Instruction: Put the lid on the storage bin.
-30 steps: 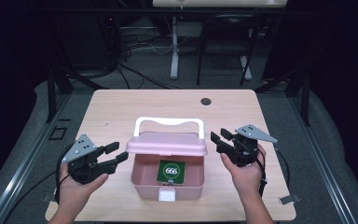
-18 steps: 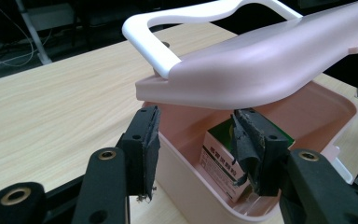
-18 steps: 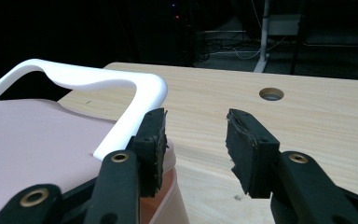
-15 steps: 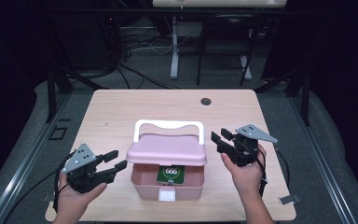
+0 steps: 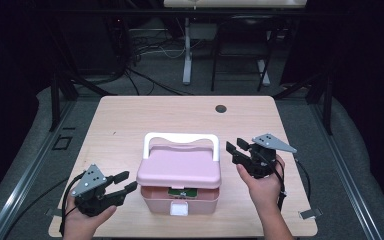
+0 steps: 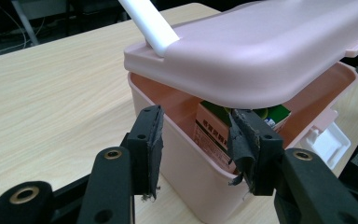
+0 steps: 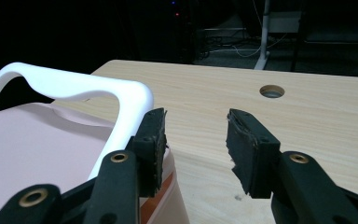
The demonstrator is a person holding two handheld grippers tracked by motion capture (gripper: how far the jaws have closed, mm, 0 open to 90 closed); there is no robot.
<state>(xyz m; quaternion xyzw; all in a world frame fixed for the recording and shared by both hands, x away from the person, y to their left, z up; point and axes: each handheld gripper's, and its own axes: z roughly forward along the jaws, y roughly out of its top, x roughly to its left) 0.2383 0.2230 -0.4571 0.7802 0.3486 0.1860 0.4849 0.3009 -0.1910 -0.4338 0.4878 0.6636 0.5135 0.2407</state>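
Pink box (image 5: pixel 179 195) sits on the wooden table (image 5: pixel 130 120), near the near edge and about midway between left and right. Pink lid (image 5: pixel 180 167) is partly lowered over the box: a gap stays along the front, and the left gripper view shows the lid (image 6: pixel 261 51) tilted above the rim, not seated. White handle (image 5: pixel 180 140) stands up at the far side of the lid. White latch (image 5: pixel 178 208) hangs at the front wall of the box, undone.

Inside the box a green and white carton (image 6: pixel 214 130) stands upright; its printed side faces the left gripper's camera. From the high view only a strip of green carton (image 5: pixel 182 191) shows under the lid's front edge.

Left gripper (image 5: pixel 125 182): held just left of the box, near its front left corner, jaws apart and holding nothing. In its own view the jaws frame the box's corner; contact with the wall cannot be judged.

Right gripper (image 5: pixel 234 151): held just right of the box, beside the handle's right end, jaws apart, holding nothing. In its own view the handle (image 7: pixel 74 88) runs just left of the left jaw.

A round hole (image 5: pixel 221 108) lies in the table's far part, well apart from the box.
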